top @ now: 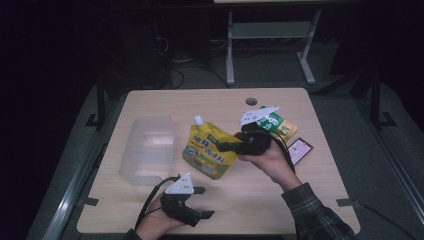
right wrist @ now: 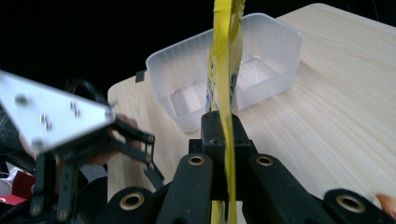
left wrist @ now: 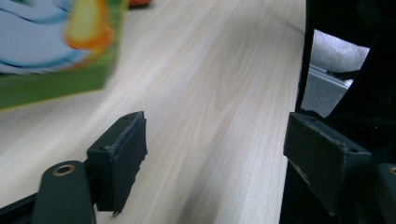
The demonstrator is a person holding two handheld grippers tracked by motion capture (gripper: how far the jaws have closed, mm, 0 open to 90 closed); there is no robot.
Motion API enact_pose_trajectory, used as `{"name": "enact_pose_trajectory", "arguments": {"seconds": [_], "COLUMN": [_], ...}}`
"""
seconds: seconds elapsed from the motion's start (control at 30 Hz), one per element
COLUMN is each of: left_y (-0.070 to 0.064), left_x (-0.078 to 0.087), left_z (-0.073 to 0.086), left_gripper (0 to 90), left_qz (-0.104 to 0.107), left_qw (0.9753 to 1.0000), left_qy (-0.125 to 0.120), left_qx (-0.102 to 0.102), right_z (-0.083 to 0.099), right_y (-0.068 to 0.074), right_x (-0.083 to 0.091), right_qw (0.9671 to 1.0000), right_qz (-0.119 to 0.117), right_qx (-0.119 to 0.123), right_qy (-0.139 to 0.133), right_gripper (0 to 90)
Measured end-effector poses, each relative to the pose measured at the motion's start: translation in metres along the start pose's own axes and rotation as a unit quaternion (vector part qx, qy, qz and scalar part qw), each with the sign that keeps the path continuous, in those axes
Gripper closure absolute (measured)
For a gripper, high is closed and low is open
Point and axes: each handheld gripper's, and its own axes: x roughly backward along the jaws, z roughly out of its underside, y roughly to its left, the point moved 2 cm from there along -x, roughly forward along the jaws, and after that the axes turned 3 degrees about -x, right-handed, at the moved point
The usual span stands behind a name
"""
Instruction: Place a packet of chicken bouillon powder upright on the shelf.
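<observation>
Right gripper (right wrist: 223, 128) pinches the yellow pouch (right wrist: 225, 70) edge-on (label (top: 205, 147) faces high view).

A: Where does the pouch (top: 209, 151) sit?

B: Middle of the frame, on the table (top: 280, 200), held up at its right edge by the right gripper (top: 226, 146).

A: And left of it?

B: The plastic bin (top: 148, 148), just beside it, centre left.

A: To the right?

B: Two packets (top: 276, 125) behind the right hand, and a small sachet (top: 300, 151) beyond them towards the table's right edge.

A: The other gripper?

B: The left gripper (top: 203, 202) is at the bottom, below the bin and pouch, near the front edge.
</observation>
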Motion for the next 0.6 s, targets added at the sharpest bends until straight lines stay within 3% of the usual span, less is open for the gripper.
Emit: {"name": "enact_pose_trajectory", "arguments": {"seconds": [0.27,0.57,0.6], "left_y": [-0.008,-0.018,-0.017], "left_x": [-0.005,-0.014,-0.015], "left_z": [0.007,0.008,0.008], "left_gripper": [16.2,15.9,15.8], "left_qz": [-0.003,0.005,0.002], "left_qw": [0.9999,0.9993,0.9988], "left_qy": [0.014,0.026,0.032], "left_qx": [-0.007,-0.025,-0.036], "right_z": [-0.027,-0.059,-0.063], "right_y": [0.007,0.018,0.019], "right_x": [-0.012,-0.035,-0.037], "right_qw": [0.9999,0.9991,0.999], "right_qz": [-0.008,-0.026,-0.029], "right_qx": [0.011,0.032,0.033], "right_qy": [0.008,0.011,0.011], "right_gripper": [90.0,90.0,90.0]}}
